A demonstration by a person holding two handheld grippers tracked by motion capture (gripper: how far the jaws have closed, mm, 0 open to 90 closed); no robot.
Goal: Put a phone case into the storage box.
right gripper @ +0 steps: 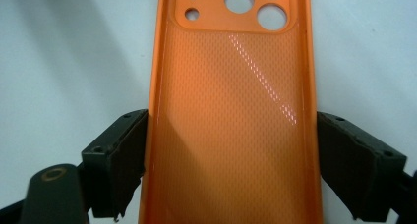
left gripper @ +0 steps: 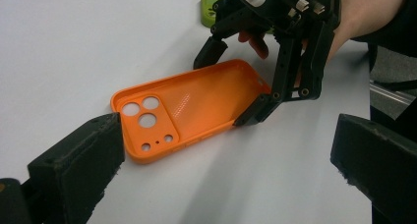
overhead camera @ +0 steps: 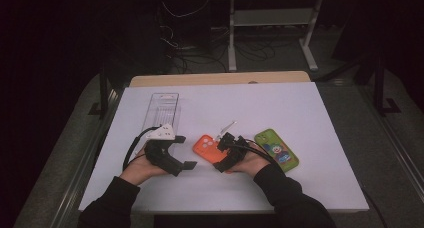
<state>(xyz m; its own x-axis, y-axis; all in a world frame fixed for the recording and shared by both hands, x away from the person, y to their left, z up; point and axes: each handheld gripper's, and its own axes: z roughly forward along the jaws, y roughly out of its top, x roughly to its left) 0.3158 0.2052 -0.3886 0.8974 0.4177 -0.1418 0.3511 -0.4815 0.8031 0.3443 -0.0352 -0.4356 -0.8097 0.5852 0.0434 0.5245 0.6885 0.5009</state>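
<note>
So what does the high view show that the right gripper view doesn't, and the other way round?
High view: a green phone, a clear tray, the open left gripper and both sleeves. Right gripper view: the case's dimpled inside, its camera holes, and the pads against its long edges. Both: the orange case on the white table, straddled by the right gripper.

1. We see a white tabletop (overhead camera: 280,108) lit brightly against a dark room, a strip of bare wood (overhead camera: 220,79) showing along its far edge.
2. Beyond it stands a pale desk frame (overhead camera: 272,23) over tangled cables (overhead camera: 190,48).
3. Grey floor (overhead camera: 380,153) flanks the table.
</note>
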